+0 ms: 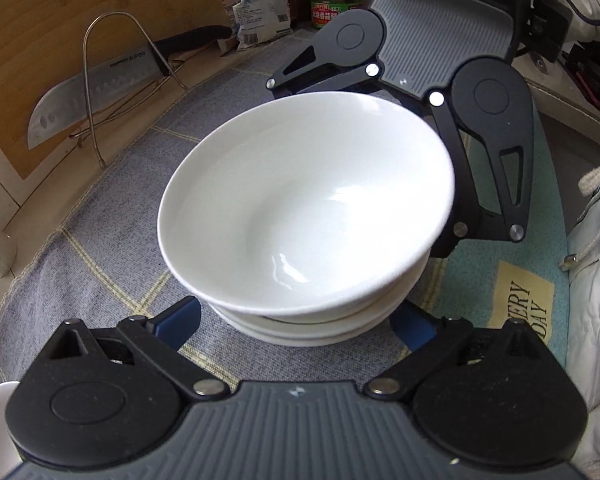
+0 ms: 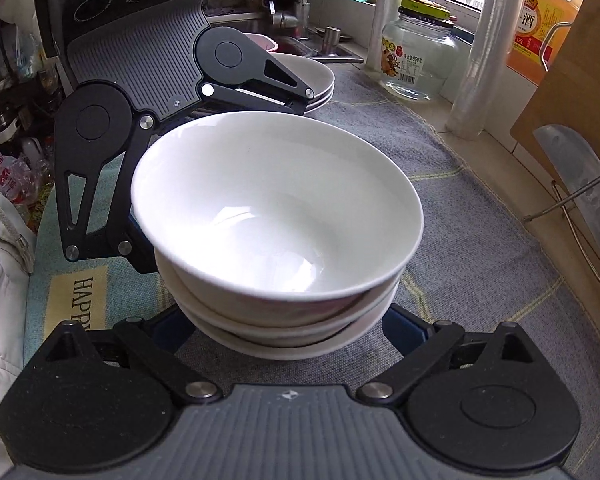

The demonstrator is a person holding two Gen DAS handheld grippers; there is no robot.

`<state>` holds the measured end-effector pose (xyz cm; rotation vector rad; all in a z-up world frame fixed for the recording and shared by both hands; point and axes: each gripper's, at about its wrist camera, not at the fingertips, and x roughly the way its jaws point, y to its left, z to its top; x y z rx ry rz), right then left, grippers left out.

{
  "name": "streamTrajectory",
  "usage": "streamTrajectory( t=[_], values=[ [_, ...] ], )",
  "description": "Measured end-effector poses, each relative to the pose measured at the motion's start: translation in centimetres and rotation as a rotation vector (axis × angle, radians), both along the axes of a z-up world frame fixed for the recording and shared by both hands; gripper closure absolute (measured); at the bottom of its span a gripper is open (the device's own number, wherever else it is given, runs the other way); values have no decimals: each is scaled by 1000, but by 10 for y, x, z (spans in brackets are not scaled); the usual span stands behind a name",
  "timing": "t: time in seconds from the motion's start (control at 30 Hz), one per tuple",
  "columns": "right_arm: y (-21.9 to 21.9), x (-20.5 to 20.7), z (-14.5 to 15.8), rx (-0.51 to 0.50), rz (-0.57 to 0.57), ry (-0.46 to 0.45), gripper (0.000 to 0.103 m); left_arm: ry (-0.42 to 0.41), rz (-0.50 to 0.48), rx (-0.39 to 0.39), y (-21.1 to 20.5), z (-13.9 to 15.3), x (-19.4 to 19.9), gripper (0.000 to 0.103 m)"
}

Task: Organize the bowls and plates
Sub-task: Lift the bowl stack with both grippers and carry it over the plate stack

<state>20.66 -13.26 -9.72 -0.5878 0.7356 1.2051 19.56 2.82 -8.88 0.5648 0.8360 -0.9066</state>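
1. On a grey checked cloth (image 1: 112,216) covering a kitchen counter stands a stack of white bowls (image 1: 306,208), three nested as far as the rims show, the top one sitting slightly tilted.
2. Two hand-held tongs face each other across the stack. The left gripper (image 1: 296,320) straddles the lowest bowl from one side, and the right gripper (image 2: 288,328) does the same from the opposite side.
3. Both sets of jaws stand wide, their blue fingers (image 1: 180,320) just beside the bottom bowl's wall. Whether the pads press on the bowl cannot be told, since the rims hide the contact.
4. Farther off, behind the left tongs in the right-hand view, sits a stack of plates (image 2: 320,80) (white, shallow). A glass jar (image 2: 418,56) stands near the window, and a kitchen knife (image 1: 96,100) rests in a wire rack against a wooden board.
5. The step in hand looks like a two-sided grasp of the whole stack.
6. The next move probably calls for closing both tongs evenly on the lowest bowl, then lifting level, since the tilted top bowl could slide.
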Motion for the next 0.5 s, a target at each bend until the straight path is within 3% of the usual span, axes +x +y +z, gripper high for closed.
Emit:
streamTrajectory(
  t=[0.17, 0.5],
  values=[
    [3, 2, 2, -12, 20, 24, 12, 21, -27, -16, 1, 0, 2, 12],
    [5, 1, 3, -21, 5, 26, 13, 25, -56, -29, 1, 2, 3, 20]
  ],
)
